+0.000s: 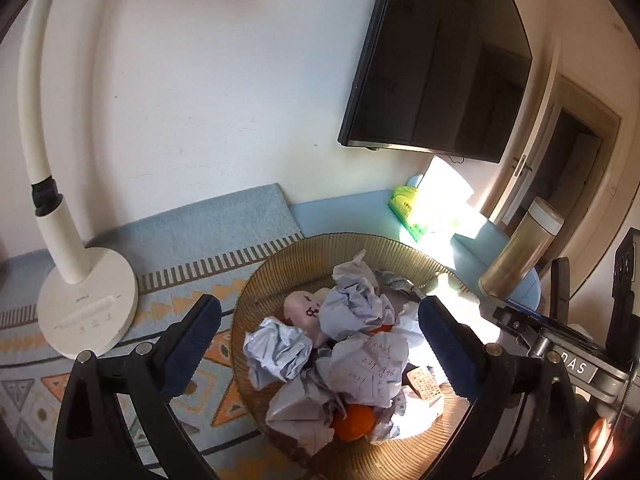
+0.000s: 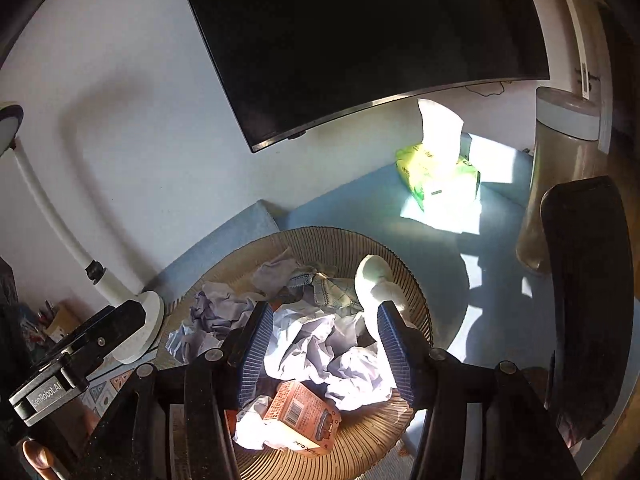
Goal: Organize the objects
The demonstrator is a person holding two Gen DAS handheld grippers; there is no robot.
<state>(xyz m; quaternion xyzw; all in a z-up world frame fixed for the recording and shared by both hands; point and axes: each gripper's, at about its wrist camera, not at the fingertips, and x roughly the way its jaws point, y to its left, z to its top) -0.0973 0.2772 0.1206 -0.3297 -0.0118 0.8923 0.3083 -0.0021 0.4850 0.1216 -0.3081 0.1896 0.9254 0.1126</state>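
A ribbed, amber-coloured bowl [image 1: 256,292] fills the lower middle of both views, sitting on a pale blue table [image 2: 360,200] and heaped with things. In the left wrist view the left gripper [image 1: 320,348] hangs over the bowl with its jaws spread wide and nothing between them; under it lie crumpled paper balls [image 1: 352,312], a pale pink object with a dark mark [image 1: 304,312], an orange [image 1: 354,420] near the bottom, and a small printed box [image 1: 426,390] at lower right. In the right wrist view the right gripper [image 2: 326,346] stands with its jaws partly apart above crumpled white paper [image 2: 320,344], the pads not pressing on anything, and an orange carton with a barcode [image 2: 300,416] lies just below them; a checked cloth [image 2: 328,284] and a white rounded object [image 2: 374,276] lie further back. A white desk lamp [image 1: 86,304] stands on a patterned mat [image 1: 200,240] at left. A green tissue pack [image 2: 436,176] sits in sunlight at upper right, near a tall flask [image 1: 520,248], under a dark screen [image 2: 360,32].
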